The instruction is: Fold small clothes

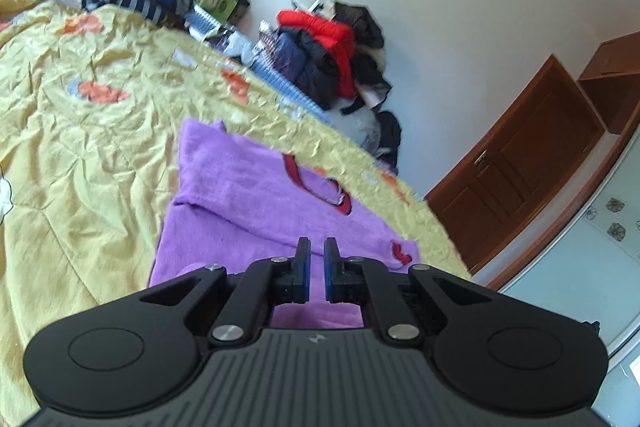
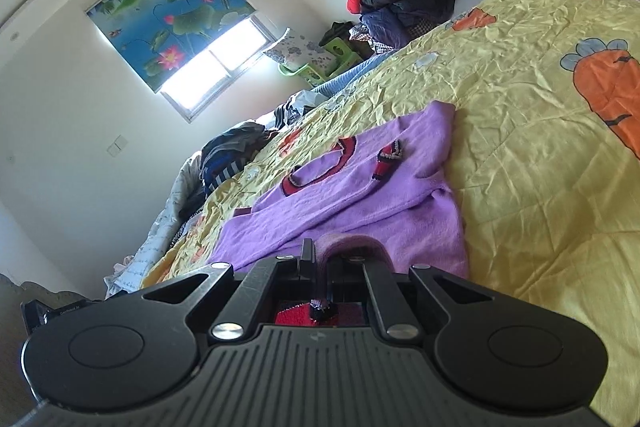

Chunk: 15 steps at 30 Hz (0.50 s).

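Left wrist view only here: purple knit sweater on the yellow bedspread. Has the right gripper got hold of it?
Observer: Yes. The right gripper is shut on a raised fold of the purple knit sweater.
Operator: Which part?
Observer: Near a red knit trim, which shows just beneath the fingers.
Operator: Anything lying beside the sweater there?
Observer: Only the yellow bedspread, with a large orange carrot print clear of the sweater.

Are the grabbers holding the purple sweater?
The right gripper pinches the purple sweater by its near hem. The left gripper holds nothing visible.
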Available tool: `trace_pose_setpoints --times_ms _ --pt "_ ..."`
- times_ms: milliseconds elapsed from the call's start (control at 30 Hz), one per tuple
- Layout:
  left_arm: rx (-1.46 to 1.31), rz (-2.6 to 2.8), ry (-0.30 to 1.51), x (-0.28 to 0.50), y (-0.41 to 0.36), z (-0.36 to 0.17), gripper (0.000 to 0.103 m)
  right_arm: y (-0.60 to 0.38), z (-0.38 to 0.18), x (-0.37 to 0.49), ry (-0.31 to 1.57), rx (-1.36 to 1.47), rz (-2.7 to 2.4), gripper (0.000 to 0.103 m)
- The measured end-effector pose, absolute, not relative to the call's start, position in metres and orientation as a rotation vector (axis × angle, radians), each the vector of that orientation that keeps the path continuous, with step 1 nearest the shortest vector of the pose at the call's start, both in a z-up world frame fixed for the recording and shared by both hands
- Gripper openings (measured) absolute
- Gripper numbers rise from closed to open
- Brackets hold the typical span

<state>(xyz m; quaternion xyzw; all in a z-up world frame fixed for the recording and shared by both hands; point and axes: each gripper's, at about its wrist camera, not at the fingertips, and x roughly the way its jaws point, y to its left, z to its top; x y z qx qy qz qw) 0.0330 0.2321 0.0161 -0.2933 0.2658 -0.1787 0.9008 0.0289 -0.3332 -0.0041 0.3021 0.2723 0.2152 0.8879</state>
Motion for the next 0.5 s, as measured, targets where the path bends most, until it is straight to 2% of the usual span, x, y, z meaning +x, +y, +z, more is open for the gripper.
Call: trace_pose_setpoints --times_ms 200,300,333,367,400,433,500 --pt "-0.591 -0.36 0.717 0.04 0.235 -0.001 0.007 -0.334 -0.009 0.03 0.584 0.629 0.442 0.011" --pt "-0.59 -0.345 0.746 0.031 0.237 -0.009 0.019 -0.337 -0.012 0.029 0.591 0.637 0.441 0.011" --pt "-0.611 -0.351 0.75 0.028 0.239 -0.013 0.036 -0.337 -0.012 0.029 0.593 0.637 0.442 0.011" --pt "-0.637 -0.353 0.75 0.025 0.242 -0.017 0.062 -0.337 -0.012 0.029 0.595 0.636 0.444 0.011" --pt "-0.66 -0.349 0.735 0.022 0.244 -0.02 0.073 -0.336 -0.013 0.029 0.596 0.635 0.445 0.011" --pt "-0.675 -0.343 0.707 0.018 0.244 -0.022 0.08 -0.336 -0.013 0.029 0.598 0.635 0.446 0.011" --pt "-0.681 -0.343 0.7 0.02 0.243 -0.024 0.08 -0.334 -0.014 0.031 0.601 0.634 0.447 0.011"
